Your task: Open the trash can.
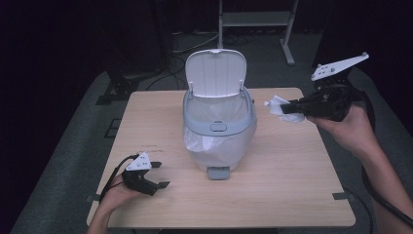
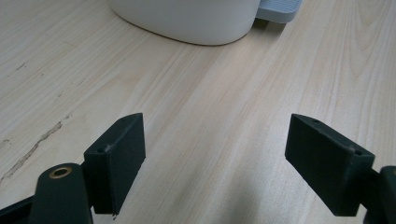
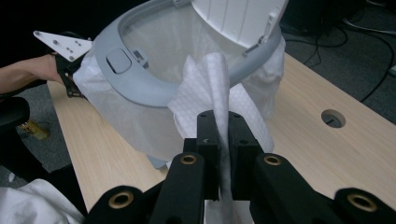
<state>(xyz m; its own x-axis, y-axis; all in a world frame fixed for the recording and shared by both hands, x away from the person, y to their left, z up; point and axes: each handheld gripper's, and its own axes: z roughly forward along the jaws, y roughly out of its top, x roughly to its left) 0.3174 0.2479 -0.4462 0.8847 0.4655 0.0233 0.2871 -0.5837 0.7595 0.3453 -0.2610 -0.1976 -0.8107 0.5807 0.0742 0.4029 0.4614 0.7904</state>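
Note:
A small grey-and-white pedal bin stands mid-table with its lid raised and a white liner bag inside. My right gripper hovers above the table to the bin's right, shut on a crumpled white paper towel. In the right gripper view the towel sticks up between the closed jaws, just in front of the bin's grey rim. My left gripper rests open on the table at the front left. Its jaws stand wide apart over bare wood, with the bin's base ahead.
The bin's foot pedal juts toward the table's front edge. A cable hole sits in the wooden tabletop. A metal stand and cables lie on the dark floor behind the table.

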